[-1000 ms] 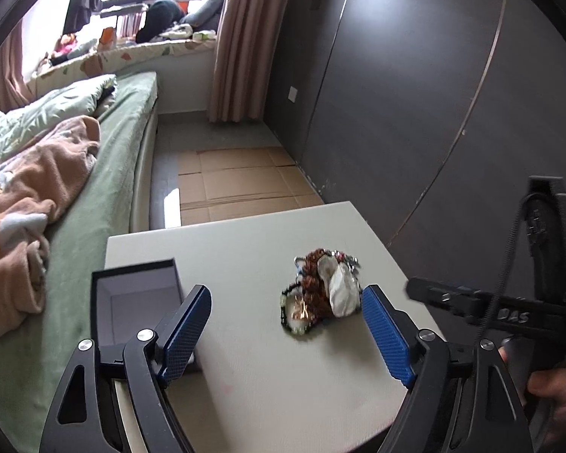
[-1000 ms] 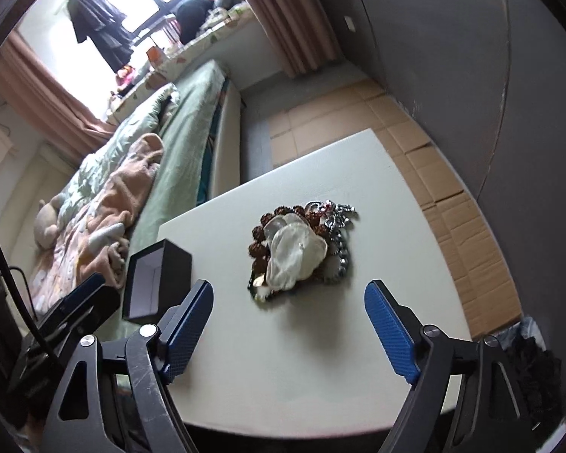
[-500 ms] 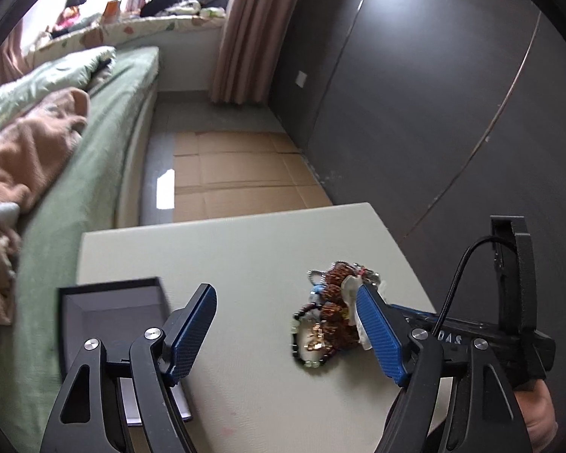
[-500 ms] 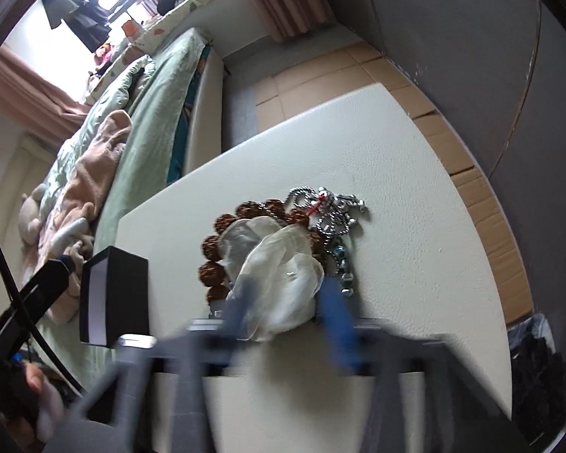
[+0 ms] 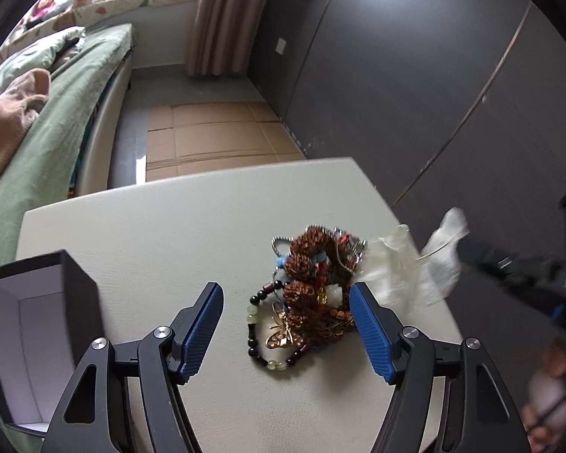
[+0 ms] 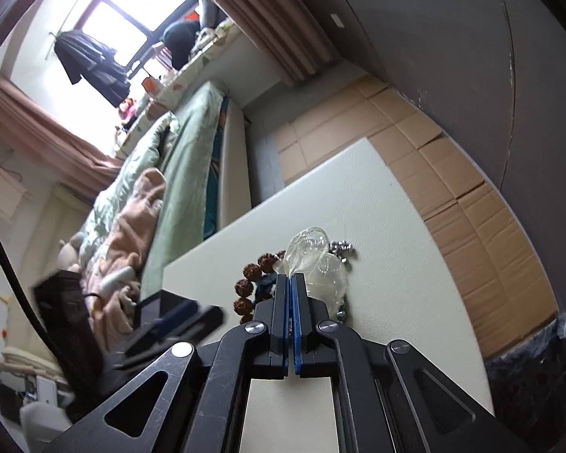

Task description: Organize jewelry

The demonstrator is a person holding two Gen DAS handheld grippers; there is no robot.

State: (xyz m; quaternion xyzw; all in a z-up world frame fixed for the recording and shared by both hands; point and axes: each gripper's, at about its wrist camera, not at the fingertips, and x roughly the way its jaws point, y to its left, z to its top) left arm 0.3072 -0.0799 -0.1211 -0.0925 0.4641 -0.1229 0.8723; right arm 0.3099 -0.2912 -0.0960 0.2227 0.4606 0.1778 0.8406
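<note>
We see the jewelry pile (image 5: 313, 294) lying on the white table (image 5: 162, 241), right of the open black box (image 5: 37, 339). Our left gripper (image 5: 286, 321), jaws closing yet spread, straddles it; our right gripper (image 6: 291, 283) pinches the clear plastic bag (image 6: 313, 260).

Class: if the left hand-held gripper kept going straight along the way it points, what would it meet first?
Most likely the jewelry pile on the white table: it lies between the open fingers of the left hand-held gripper, just ahead. Depth is uncertain.
</note>
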